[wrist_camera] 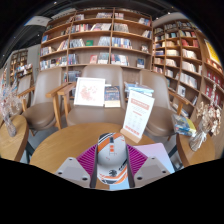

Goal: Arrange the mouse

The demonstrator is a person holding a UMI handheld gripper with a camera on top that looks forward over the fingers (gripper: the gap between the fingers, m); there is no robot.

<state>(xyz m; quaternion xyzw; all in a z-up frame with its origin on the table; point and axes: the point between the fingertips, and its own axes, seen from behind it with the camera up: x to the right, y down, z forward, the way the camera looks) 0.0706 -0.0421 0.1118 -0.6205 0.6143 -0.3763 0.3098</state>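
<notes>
A white and grey computer mouse with orange stripes sits between my gripper's two fingers, lifted above a round wooden table. The gripper is shut on the mouse: the magenta pads press on both of its sides. A light blue mouse mat lies on the table just right of the fingers, partly hidden under them.
An upright sign card stands on the table beyond the mouse. Wooden chairs ring the table. A book display stand sits behind. Tall bookshelves fill the back wall. A flower vase stands at the right.
</notes>
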